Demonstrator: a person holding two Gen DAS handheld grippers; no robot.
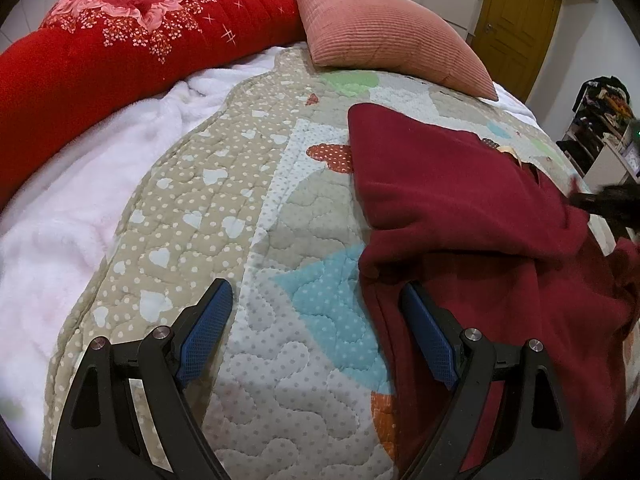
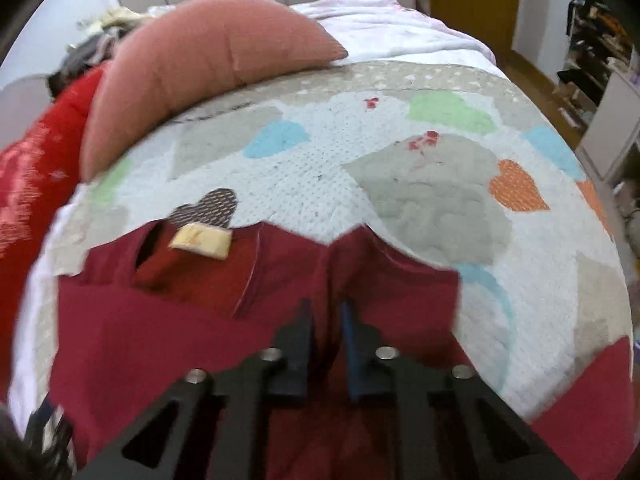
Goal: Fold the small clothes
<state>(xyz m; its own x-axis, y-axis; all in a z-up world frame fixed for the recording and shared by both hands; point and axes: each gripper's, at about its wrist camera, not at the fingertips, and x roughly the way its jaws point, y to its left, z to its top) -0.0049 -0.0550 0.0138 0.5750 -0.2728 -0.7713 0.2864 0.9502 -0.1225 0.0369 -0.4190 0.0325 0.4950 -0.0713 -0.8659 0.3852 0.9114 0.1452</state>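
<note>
A dark red garment (image 1: 480, 216) lies partly folded on the patterned quilt (image 1: 224, 208), at the right of the left wrist view. My left gripper (image 1: 316, 292) is open and empty just above the quilt, its right finger at the garment's left edge. In the right wrist view the same garment (image 2: 160, 320) fills the lower half, with a cream label (image 2: 200, 240) near its neck. My right gripper (image 2: 326, 308) is shut on a raised ridge of the garment's fabric. That view is motion-blurred.
A pink ribbed cushion (image 1: 384, 28) and a red floral blanket (image 1: 120, 52) lie at the bed's far side. A white fleece blanket (image 1: 72, 200) is at the left. A yellow door (image 1: 516, 20) and cluttered shelves (image 1: 600, 120) stand beyond the bed.
</note>
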